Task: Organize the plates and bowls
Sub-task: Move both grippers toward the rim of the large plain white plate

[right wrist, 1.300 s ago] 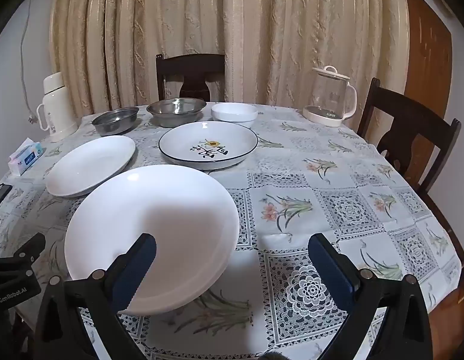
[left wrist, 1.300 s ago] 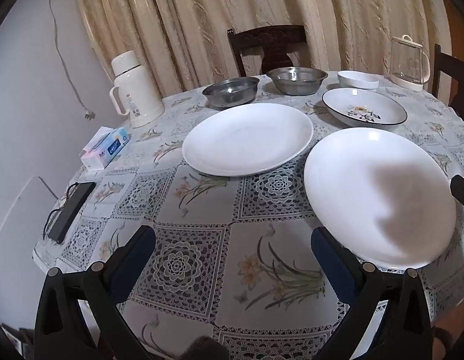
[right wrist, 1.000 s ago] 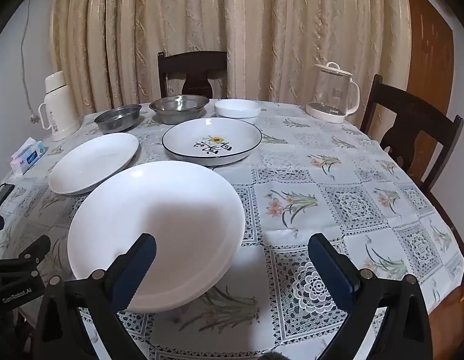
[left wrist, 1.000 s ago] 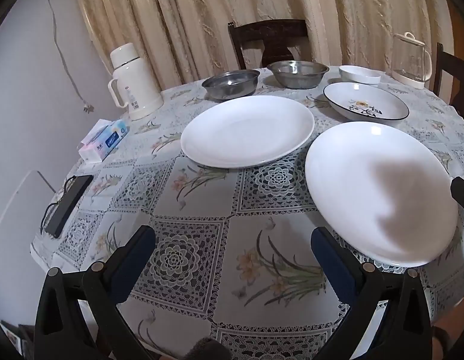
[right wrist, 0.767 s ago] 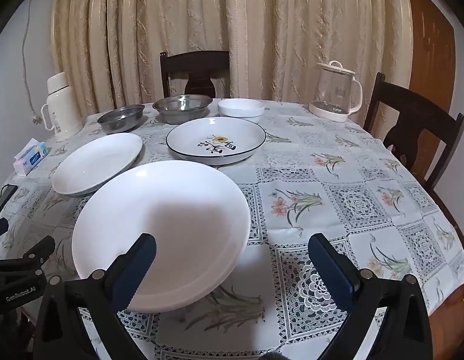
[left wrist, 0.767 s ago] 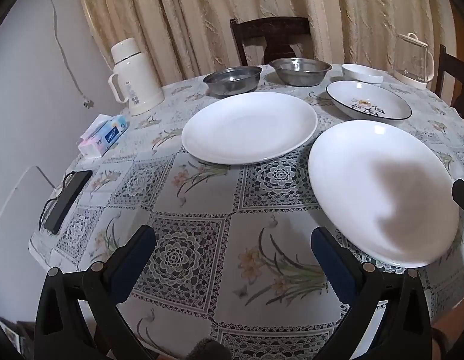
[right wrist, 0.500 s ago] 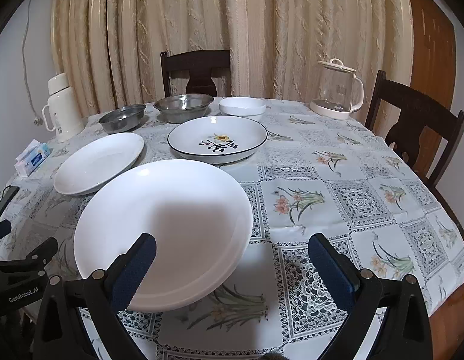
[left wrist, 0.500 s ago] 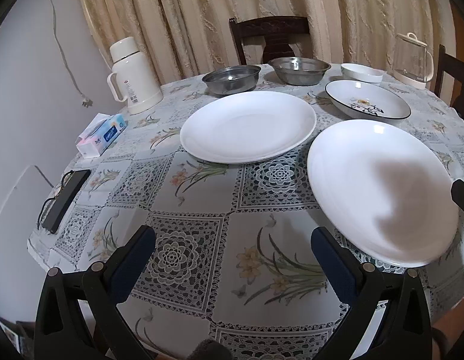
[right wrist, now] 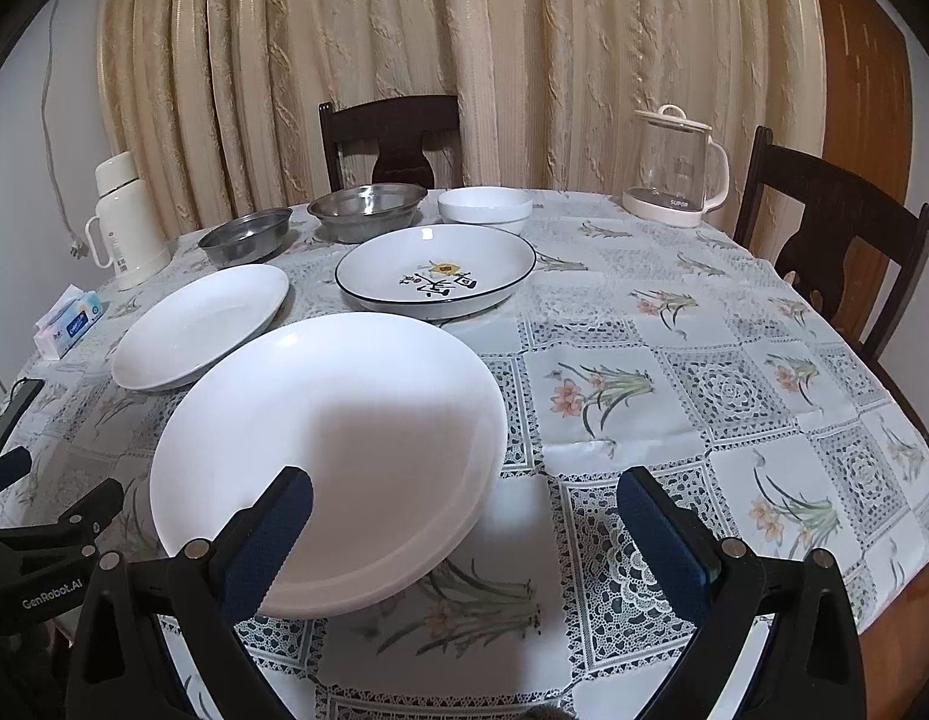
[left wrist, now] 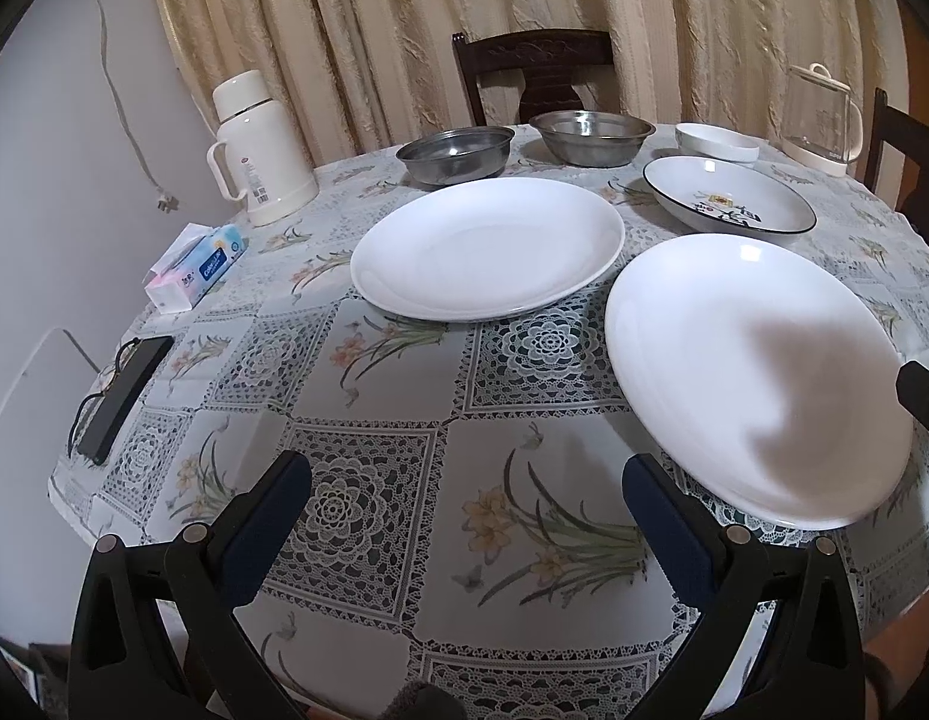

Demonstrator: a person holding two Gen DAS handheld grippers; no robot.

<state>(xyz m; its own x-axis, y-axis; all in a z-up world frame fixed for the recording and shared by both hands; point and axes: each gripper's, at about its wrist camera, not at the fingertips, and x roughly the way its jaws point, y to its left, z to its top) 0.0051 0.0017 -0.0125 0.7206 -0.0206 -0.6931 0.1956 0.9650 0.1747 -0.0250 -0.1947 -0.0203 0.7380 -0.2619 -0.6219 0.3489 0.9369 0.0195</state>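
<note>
- While nothing is gripped yet, left to right across the tabletop [left wrist: 404, 396]: thermos [left wrist: 257, 144] and tissue pack [left wrist: 194, 267] sit at the far left edge, with a dark phone-like slab [left wrist: 119, 396] nearer the camera.
- Left claw [left wrist: 464, 498]: spread wide, empty, hovering over the near tablecloth between the two white plates' near sides, touching nothing.
- Far white plate [left wrist: 485, 246]: flat on the cloth, left of centre. Two steel bowls [left wrist: 458, 153] [left wrist: 593, 135] sit behind it, apart from each other.
- Near white plate [right wrist: 326, 444]: largest piece, at the front edge, lying under the right claw's left finger in the right wrist view. Contact can't be confirmed.
- Right claw [right wrist: 464, 510]: spread wide, empty.
- Patterned dish [right wrist: 434, 276], dark rim, sits behind the near plate. The small white bowl [right wrist: 485, 207] is behind that, and the glass kettle [right wrist: 674, 180] far right.
- Handling, my read: the plates look like glazed ceramic, so stiff, fairly heavy, slick and chip-prone. Pinch at the rim, one finger over and one under, and the near rim at the table edge is the easiest access.
- Steel bowls are likely light and tough. Grip the wall at the lip and nest them.
- Risk: a rim pinch on a wide plate levers hard, so it could slip or tilt.
</note>
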